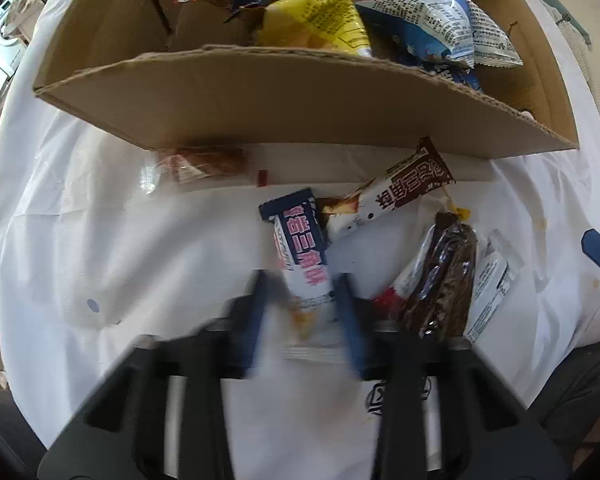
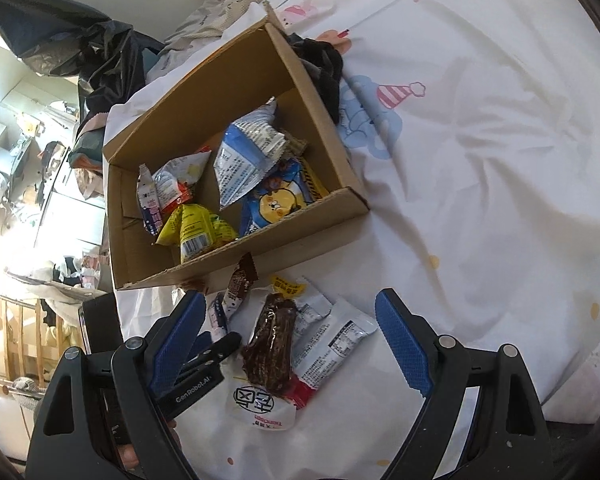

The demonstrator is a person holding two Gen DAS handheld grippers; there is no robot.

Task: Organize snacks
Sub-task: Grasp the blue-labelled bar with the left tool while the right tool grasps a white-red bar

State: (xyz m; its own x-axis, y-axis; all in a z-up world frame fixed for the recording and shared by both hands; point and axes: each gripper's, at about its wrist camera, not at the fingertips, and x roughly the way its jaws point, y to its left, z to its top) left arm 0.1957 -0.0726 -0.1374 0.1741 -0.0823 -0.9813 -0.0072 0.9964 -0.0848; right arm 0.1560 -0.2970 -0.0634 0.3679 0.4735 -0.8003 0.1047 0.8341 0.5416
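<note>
Snacks lie loose on the white sheet (image 2: pixel 480 160) just before the cardboard box (image 1: pixel 300 104), which already holds several packets. Our left gripper (image 1: pixel 302 296) closes its blurred blue fingers around the lower end of a navy-and-white bar (image 1: pixel 300 248); whether it grips firmly we cannot tell. Our right gripper (image 2: pixel 296 344) hangs wide open above a dark brown packet (image 2: pixel 272 348). Risk as we judge it: an end-held bar could pivot, slip, or catch the box's near wall on the lift
</note>
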